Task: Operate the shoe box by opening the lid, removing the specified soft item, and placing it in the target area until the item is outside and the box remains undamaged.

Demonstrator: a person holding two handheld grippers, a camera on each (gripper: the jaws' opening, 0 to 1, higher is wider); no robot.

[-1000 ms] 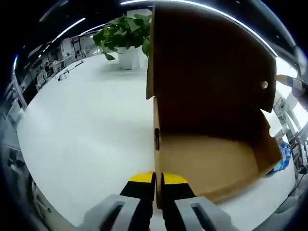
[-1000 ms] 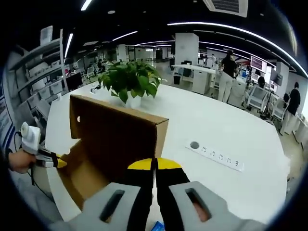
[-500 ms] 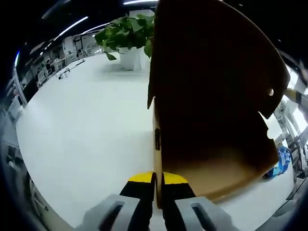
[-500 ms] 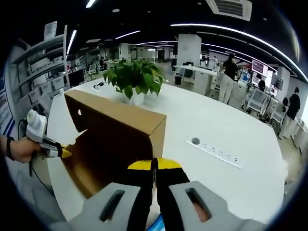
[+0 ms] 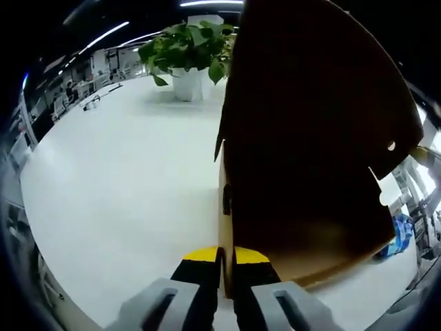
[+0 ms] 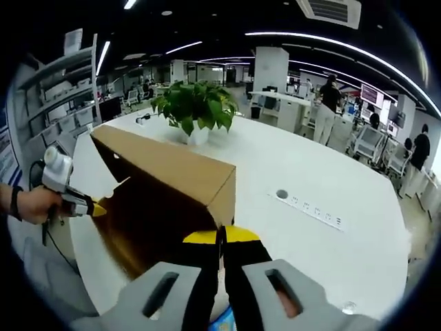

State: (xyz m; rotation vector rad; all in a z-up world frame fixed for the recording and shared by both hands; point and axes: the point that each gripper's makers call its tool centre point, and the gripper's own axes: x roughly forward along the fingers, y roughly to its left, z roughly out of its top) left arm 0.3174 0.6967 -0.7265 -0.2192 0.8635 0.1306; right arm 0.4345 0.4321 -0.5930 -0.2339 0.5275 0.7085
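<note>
The brown cardboard shoe box [image 5: 303, 255] lies on the white table [image 5: 117, 186]. Its side wall stands between the jaws of my left gripper [image 5: 226, 252], which is shut on it. The lid [image 6: 169, 172] leans low over the box, and my right gripper [image 6: 222, 235] is shut on its near corner. From the left gripper view the lid's dark underside [image 5: 310, 117] hides most of the inside. A blue soft item [image 5: 394, 238] lies on the table outside the box; a sliver of the blue item [image 6: 224, 320] also shows under my right jaws. The left gripper [image 6: 81, 204] and a hand reach the box's far end.
A potted plant [image 6: 196, 107] stands on the table behind the box. A white power strip [image 6: 315, 211] lies to the right. The table's edge [image 6: 83, 276] runs close to the box's left side. An office with desks and people lies beyond.
The lid has swung down over the box, covering more of the inside. Both grippers keep their hold.
</note>
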